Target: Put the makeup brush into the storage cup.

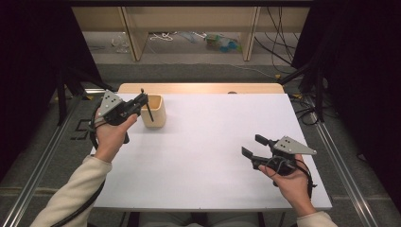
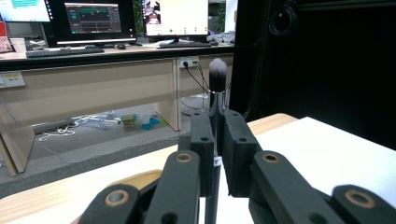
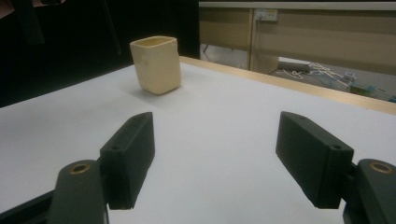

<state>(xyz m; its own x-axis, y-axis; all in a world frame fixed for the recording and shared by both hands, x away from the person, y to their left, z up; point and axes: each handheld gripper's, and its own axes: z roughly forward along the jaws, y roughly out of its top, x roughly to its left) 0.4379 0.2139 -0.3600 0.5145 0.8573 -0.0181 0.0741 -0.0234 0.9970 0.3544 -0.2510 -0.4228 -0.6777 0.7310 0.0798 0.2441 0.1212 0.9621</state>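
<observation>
Brush [image 2: 218,77] stands clamped in the left gripper [image 1: 142,101], at 9 o'clock of the cup [image 1: 154,111] (bristles up). Light, stiff handle, likely slippery: grip mid-handle. Right gripper [image 1: 253,146] spread, empty.

We are in a lab or research office set up for recording. Our white surface [image 1: 213,142] stands inside a frame of aluminium rails [image 1: 340,165], hung on both sides with black curtains [image 1: 359,71], which suggests a purpose-built capture booth. Beyond it runs a long wooden desk [image 2: 93,79] carrying several lit monitors [image 2: 93,18] and a keyboard [image 2: 60,51], with a wall socket [image 2: 188,61] on its front panel. Loose cables [image 1: 279,42] and some small clutter [image 1: 222,43] lie on the grey carpeted floor [image 1: 189,71] under that desk.
</observation>
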